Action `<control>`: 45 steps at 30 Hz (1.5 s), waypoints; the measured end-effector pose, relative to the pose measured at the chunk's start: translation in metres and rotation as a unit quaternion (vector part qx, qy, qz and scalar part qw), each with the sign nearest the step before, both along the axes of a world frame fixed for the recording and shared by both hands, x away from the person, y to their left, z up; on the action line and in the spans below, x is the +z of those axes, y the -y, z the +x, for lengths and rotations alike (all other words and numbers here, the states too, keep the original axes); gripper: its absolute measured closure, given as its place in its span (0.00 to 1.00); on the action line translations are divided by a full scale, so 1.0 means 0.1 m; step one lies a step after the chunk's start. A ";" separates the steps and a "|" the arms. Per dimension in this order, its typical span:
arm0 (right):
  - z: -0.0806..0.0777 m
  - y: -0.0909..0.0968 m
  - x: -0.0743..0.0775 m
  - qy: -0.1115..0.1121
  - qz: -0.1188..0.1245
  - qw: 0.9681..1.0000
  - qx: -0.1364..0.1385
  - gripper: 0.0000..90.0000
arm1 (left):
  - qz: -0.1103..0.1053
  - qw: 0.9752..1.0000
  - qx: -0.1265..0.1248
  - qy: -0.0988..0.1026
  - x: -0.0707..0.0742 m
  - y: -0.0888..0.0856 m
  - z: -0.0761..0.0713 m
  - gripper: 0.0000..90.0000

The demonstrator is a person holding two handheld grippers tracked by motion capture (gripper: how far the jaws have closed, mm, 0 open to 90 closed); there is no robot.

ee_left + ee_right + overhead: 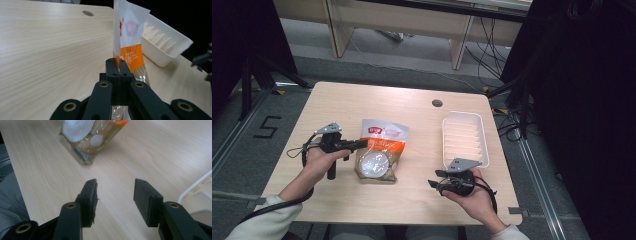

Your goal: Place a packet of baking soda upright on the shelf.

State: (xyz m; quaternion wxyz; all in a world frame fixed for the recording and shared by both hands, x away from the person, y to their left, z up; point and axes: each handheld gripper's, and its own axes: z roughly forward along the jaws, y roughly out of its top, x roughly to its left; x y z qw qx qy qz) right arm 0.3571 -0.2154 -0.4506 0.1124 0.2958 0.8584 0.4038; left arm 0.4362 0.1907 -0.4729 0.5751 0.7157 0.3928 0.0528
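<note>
A pale wooden bench carries a white ribbed tray at right and a snack bag mid-bench. The left tool pinches the bag's edge; the right tool waits unclenched. Probably next: lifting the bag toward the tray.

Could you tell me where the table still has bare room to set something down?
The far strip of the table, beyond the snack bag and white tray, is bare apart from a small round hole. A lane between bag and tray is free. The near corners are crowded by the left gripper and right gripper.
</note>
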 end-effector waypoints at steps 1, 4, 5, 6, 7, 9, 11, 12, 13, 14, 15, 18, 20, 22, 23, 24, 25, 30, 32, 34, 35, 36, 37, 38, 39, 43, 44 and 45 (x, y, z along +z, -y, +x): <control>0.00 0.00 0.00 0.000 0.000 1.000 0.000 0.61 | 0.000 1.000 0.000 0.000 0.00 0.00 0.00 0.99; 0.11 -0.01 0.16 0.016 -0.023 0.999 0.018 0.60 | -0.010 1.000 -0.023 0.019 0.07 0.01 -0.17 0.99; 0.14 -0.02 0.21 0.018 -0.028 0.999 0.022 0.59 | -0.013 0.999 -0.025 0.020 0.08 0.02 -0.21 0.99; 0.14 -0.02 0.21 0.018 -0.028 0.999 0.022 0.59 | -0.013 0.999 -0.025 0.020 0.08 0.02 -0.21 0.99; 0.22 -0.05 0.29 0.016 -0.040 0.998 0.037 0.58 | -0.016 0.999 -0.035 0.027 0.10 0.02 -0.26 0.99; 0.28 -0.08 0.35 0.016 -0.043 0.998 0.039 0.58 | -0.022 0.998 -0.048 0.038 0.14 0.04 -0.36 0.99; 0.34 -0.12 0.41 0.019 -0.048 0.998 0.048 0.57 | -0.022 0.997 -0.055 0.049 0.17 0.05 -0.43 0.99; 0.34 -0.12 0.41 0.019 -0.048 0.998 0.048 0.57 | -0.022 0.997 -0.055 0.049 0.17 0.05 -0.43 0.99; 0.37 -0.13 0.45 0.017 -0.052 0.997 0.053 0.56 | -0.026 0.997 -0.054 0.049 0.18 0.07 -0.48 0.99; 0.41 -0.16 0.48 0.019 -0.052 0.997 0.054 0.55 | -0.024 0.996 -0.058 0.055 0.19 0.08 -0.51 1.00; 0.48 -0.21 0.53 0.013 -0.050 0.997 0.063 0.53 | -0.029 0.996 -0.059 0.055 0.20 0.10 -0.55 1.00; 0.54 -0.26 0.57 0.006 -0.049 0.996 0.074 0.53 | -0.032 0.995 -0.069 0.058 0.21 0.11 -0.58 0.99; 0.60 -0.32 0.59 0.004 -0.053 0.996 0.077 0.52 | -0.031 0.995 -0.076 0.061 0.22 0.12 -0.59 1.00; 0.66 -0.40 0.63 0.003 -0.053 0.995 0.086 0.52 | -0.035 0.995 -0.071 0.055 0.22 0.13 -0.61 0.99; 0.68 -0.42 0.64 0.003 -0.056 0.995 0.086 0.52 | -0.035 0.995 -0.074 0.056 0.22 0.13 -0.61 0.99; 0.72 -0.46 0.66 0.007 -0.060 0.993 0.099 0.53 | -0.031 0.994 -0.080 0.063 0.22 0.13 -0.60 0.99; 0.76 -0.53 0.67 0.003 -0.056 0.993 0.103 0.53 | -0.030 0.994 -0.081 0.064 0.22 0.13 -0.61 0.99; 0.86 -0.68 0.69 -0.002 -0.072 0.990 0.120 0.54 | -0.028 0.994 -0.086 0.068 0.24 0.15 -0.62 0.99; 0.88 -0.73 0.69 0.000 -0.076 0.989 0.130 0.57 | -0.030 0.993 -0.091 0.072 0.24 0.15 -0.62 0.99; 0.88 -0.77 0.69 -0.005 -0.070 0.988 0.135 0.62 | -0.030 0.994 -0.083 0.063 0.25 0.16 -0.65 1.00; 0.90 -0.79 0.69 -0.003 -0.071 0.986 0.151 0.65 | -0.029 0.993 -0.090 0.069 0.25 0.16 -0.64 0.99; 0.89 -0.80 0.69 -0.009 -0.070 0.987 0.144 0.68 | -0.028 0.993 -0.088 0.067 0.25 0.16 -0.65 0.99; 0.90 -0.82 0.68 -0.011 -0.073 0.985 0.153 0.71 | -0.028 0.993 -0.088 0.067 0.25 0.16 -0.65 0.99; 0.90 -0.82 0.68 -0.011 -0.073 0.985 0.153 0.71 | -0.028 0.993 -0.089 0.069 0.25 0.16 -0.65 0.99; 0.90 -0.85 0.66 -0.015 -0.079 0.984 0.160 0.75 | -0.025 0.993 -0.092 0.073 0.25 0.16 -0.65 1.00; 0.90 -0.88 0.65 -0.026 -0.085 0.982 0.169 0.83 | -0.027 0.993 -0.092 0.069 0.25 0.17 -0.66 0.99; 0.89 -0.90 0.64 -0.026 -0.092 0.980 0.174 0.86 | -0.027 0.993 -0.092 0.069 0.25 0.17 -0.66 0.99; 0.89 -0.90 0.64 -0.026 -0.092 0.980 0.174 0.86 | -0.027 0.993 -0.092 0.069 0.25 0.17 -0.66 0.99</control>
